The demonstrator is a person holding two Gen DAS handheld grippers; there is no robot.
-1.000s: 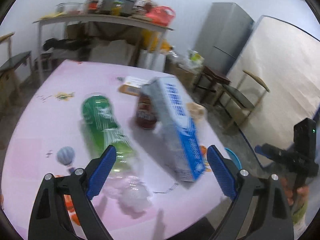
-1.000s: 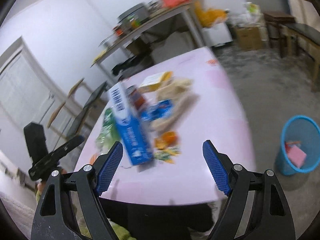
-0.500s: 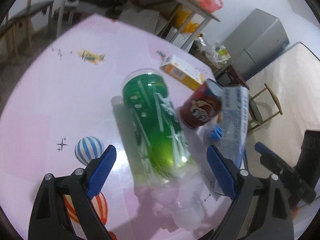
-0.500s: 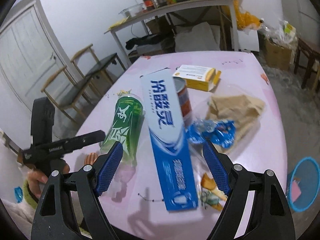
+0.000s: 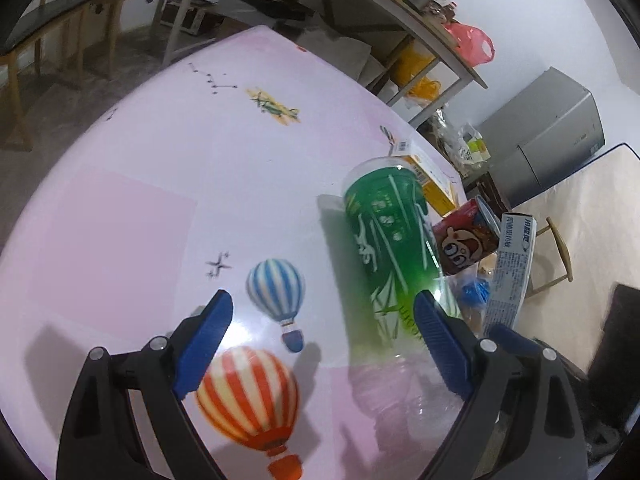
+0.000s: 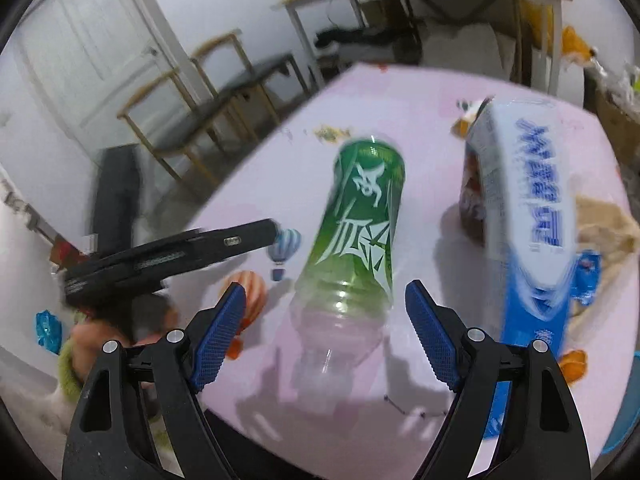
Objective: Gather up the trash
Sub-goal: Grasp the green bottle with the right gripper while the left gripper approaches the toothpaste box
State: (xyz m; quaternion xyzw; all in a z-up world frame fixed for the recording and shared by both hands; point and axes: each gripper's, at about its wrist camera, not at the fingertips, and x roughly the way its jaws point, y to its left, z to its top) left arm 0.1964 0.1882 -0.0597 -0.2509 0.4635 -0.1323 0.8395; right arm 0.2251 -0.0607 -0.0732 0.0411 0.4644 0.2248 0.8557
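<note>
A green-labelled plastic bottle lies on its side on the pink table, its clear neck end towards me. My right gripper is open, and the neck shows between its blue pads without touching them. My left gripper is open over the balloon prints, with the bottle just beyond its right fingertip. A blue-and-white toothpaste box leans on a red can to the right of the bottle. The left gripper appears as a black bar in the right wrist view.
A brown paper bag, a blue wrapper and orange scraps lie right of the toothpaste box. An orange-and-white carton sits behind the bottle. Wooden chairs, a cluttered side table and a grey fridge surround the table.
Both grippers swung left and stayed open. The right one went from the toothpaste box to the bottle's neck. In the left view the bottle slid from the middle to the right finger.
</note>
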